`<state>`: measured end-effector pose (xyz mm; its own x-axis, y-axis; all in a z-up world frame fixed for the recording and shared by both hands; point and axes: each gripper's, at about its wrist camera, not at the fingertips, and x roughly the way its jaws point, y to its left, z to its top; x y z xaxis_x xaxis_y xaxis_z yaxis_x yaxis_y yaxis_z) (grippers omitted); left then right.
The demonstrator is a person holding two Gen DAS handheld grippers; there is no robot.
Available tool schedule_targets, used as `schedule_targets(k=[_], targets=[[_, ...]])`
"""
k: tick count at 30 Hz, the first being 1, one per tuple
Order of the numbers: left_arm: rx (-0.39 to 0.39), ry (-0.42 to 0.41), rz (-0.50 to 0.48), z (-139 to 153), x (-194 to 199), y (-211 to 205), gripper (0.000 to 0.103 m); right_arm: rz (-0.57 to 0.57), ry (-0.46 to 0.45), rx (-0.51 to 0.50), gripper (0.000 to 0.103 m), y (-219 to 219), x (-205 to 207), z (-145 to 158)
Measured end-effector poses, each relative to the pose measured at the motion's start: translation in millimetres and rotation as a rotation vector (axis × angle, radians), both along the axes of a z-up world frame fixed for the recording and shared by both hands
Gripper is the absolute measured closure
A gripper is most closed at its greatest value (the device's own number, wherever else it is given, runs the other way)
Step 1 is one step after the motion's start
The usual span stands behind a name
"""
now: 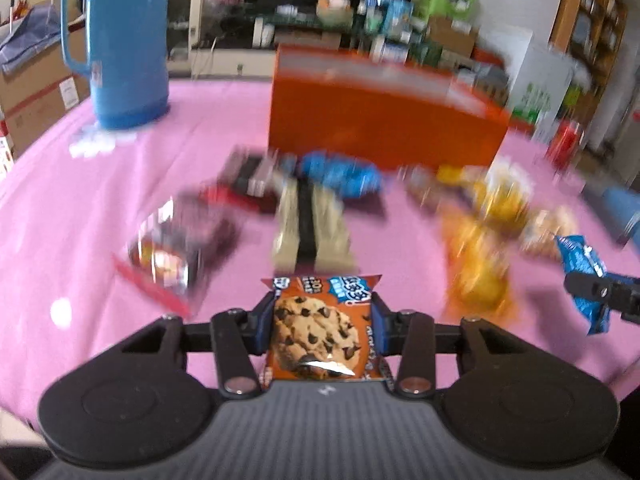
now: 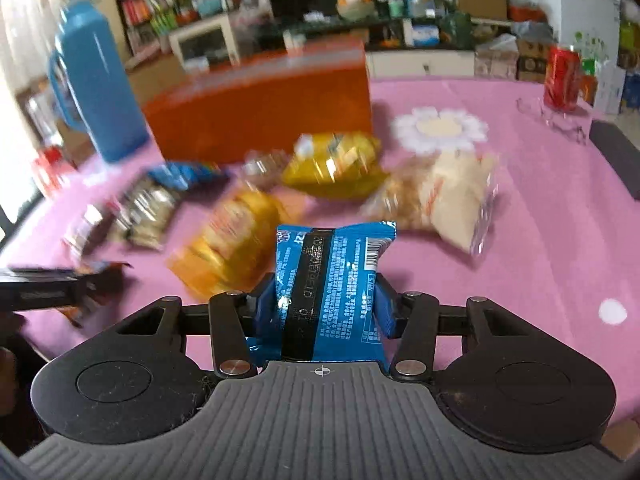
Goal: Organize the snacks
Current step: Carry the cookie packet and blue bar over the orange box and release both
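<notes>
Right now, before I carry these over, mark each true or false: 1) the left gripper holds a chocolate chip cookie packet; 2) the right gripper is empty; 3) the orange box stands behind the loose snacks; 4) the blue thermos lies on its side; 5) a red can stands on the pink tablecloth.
1) True: the left gripper is shut on the chocolate chip cookie packet.
2) False: the right gripper is shut on a blue snack packet.
3) True: the orange box stands beyond the scattered snacks.
4) False: the blue thermos stands upright.
5) True: the red can stands near the far edge of the pink tablecloth.
</notes>
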<state>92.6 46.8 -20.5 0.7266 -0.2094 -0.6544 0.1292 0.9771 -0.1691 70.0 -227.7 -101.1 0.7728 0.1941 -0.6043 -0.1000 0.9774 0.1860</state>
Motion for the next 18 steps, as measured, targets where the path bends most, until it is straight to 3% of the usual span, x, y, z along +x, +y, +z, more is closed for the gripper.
schedule_targets(k=[5,10,13,16,17,18], targets=[[-0.006,-0.137,-0.007,58.1,49.4,-8.5,0.059,0.058,-0.149,-0.002,0.072,6.9,29.7,57.8],[-0.029,-0.167,0.027,77.2,138.8,-18.0,0.059,0.056,-0.258,-0.013,0.072,18.0,122.0,96.2],[-0.049,-0.151,0.035,74.5,187.5,-24.5,0.059,0.044,-0.277,-0.016,0.072,26.4,186.3,97.8],[-0.017,-0.140,0.050,64.7,227.9,-34.9,0.059,0.037,-0.238,-0.024,0.072,28.4,242.0,85.3],[-0.001,-0.138,0.058,60.0,238.7,-37.0,0.057,0.032,-0.217,-0.015,0.071,28.0,257.3,77.5],[0.007,-0.129,0.067,55.9,246.8,-37.3,0.047,0.033,-0.196,-0.006,0.069,27.6,269.2,70.5]])
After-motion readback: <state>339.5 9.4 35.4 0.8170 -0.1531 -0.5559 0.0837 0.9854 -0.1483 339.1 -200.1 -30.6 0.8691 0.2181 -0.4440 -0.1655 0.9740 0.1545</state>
